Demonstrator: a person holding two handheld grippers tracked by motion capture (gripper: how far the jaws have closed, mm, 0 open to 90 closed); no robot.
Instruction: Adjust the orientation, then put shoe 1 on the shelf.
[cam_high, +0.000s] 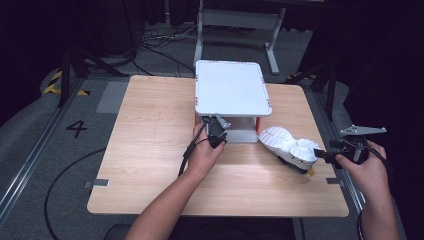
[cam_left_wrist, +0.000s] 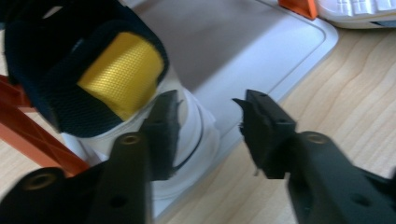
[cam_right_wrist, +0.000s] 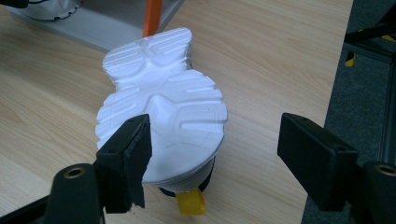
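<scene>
The white two-tier rack (cam_high: 232, 87) on the tabletop (cam_high: 150, 140) serves as the landmark. At its front left, the left tool (cam_left_wrist: 205, 116) sits with jaws moderately apart and empty, its left jaw touching or just beside the heel of a shoe (cam_left_wrist: 107, 88) on the rack's lower shelf (cam_left_wrist: 261, 51). This shoe appears light, with a soft navy and yellow collar and a firmer white heel; the heel counter is judged the best hold. At the rack's front right, a second shoe (cam_right_wrist: 161, 105) lies sole-up on the tabletop, touching or just beside the rack's orange post (cam_right_wrist: 152, 16). The right tool (cam_right_wrist: 215, 161) is spread wide, empty, around its heel end. The rubber sole looks stiff and grippy; the yellow pull tab (cam_right_wrist: 190, 204) looks too flimsy to hold.
</scene>
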